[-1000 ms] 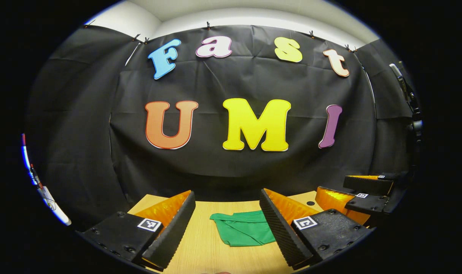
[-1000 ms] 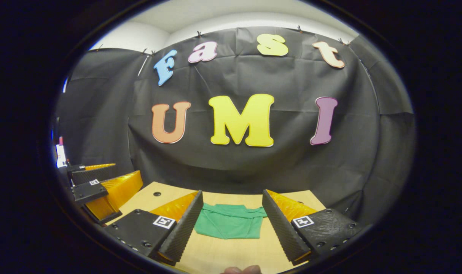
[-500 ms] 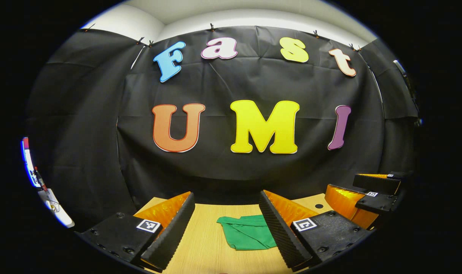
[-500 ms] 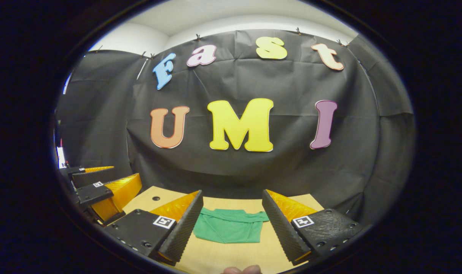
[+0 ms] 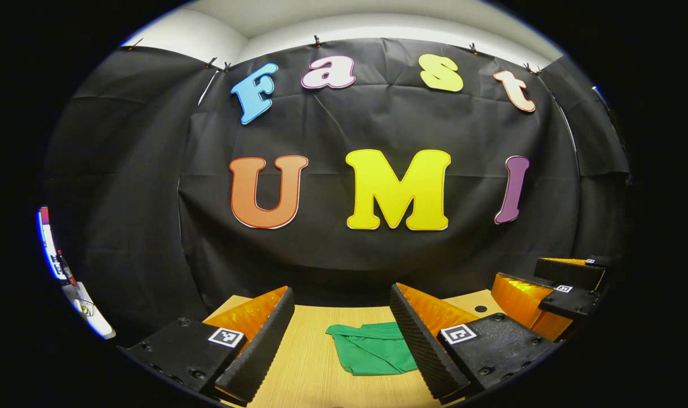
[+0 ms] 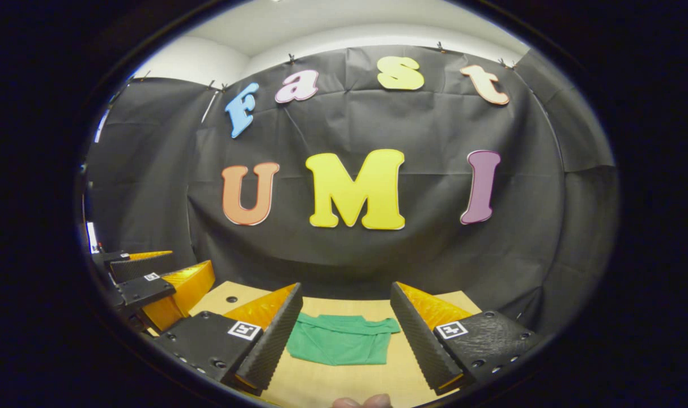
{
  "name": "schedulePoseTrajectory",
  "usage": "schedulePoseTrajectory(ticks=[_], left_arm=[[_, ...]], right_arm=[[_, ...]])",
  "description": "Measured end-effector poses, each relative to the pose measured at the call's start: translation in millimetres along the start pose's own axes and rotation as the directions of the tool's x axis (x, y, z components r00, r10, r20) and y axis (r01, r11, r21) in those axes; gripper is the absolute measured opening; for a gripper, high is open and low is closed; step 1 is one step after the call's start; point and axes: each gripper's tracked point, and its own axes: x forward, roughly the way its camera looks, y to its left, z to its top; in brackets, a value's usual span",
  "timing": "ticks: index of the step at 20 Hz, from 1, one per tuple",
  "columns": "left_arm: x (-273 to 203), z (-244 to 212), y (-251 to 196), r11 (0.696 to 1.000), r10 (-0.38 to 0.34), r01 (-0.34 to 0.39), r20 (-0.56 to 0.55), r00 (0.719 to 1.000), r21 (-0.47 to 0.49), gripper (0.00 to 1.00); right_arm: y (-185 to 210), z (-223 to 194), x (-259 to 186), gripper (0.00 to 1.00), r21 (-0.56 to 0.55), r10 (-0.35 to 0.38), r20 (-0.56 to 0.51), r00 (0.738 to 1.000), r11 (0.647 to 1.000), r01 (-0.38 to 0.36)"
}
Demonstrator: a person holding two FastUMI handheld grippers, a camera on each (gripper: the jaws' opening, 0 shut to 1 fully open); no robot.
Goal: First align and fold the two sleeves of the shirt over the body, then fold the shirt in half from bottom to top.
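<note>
Folded green shirt flat on wooden surface. Left hand-held gripper wide open, holding nothing. Right hand-held gripper likewise open, empty.

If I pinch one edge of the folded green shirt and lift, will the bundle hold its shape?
Probably not. The folded green shirt is thin cloth with soft creases, so it would likely droop and its layers fall open. It looks light. On the smooth wooden table a push would likely slide or bunch it, not roll it. Both grippers are open, off it.

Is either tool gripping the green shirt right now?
No: the green shirt lies folded on the wooden table, apart from the open right tool and the open left tool.
</note>
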Motion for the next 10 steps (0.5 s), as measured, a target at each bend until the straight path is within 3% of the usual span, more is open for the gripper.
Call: schedulePoseTrajectory(ticks=[2, 5, 8, 10], left_arm=[[0.7, -0.8, -2.0, 1.000, 0.001, -0.001, 0.001, 1.000, 0.001, 1.00], [0.3, 0.5, -2.9, 1.000, 0.002, -0.002, 0.000, 1.000, 0.000, 1.00], [1.5, 6.1, -1.2, 1.000, 0.007, -0.007, 0.020, 1.000, -0.001, 1.00], [0.3, 9.3, -0.5, 1.000, 0.009, -0.009, 0.032, 0.999, -0.001, 1.00]], right_arm=[[-2.5, 1.3, 2.0, 1.00, 0.004, -0.007, 0.007, 1.000, 1.000, 0.007], [-1.1, 1.6, 1.3, 0.91, 0.006, 0.003, 0.001, 1.000, 1.000, -0.003], [-0.4, 4.7, 2.9, 0.92, -0.007, 0.013, 0.009, 1.000, 1.000, -0.013], [2.0, 8.2, 4.0, 1.00, -0.019, 0.021, 0.024, 0.999, 1.000, -0.020]])
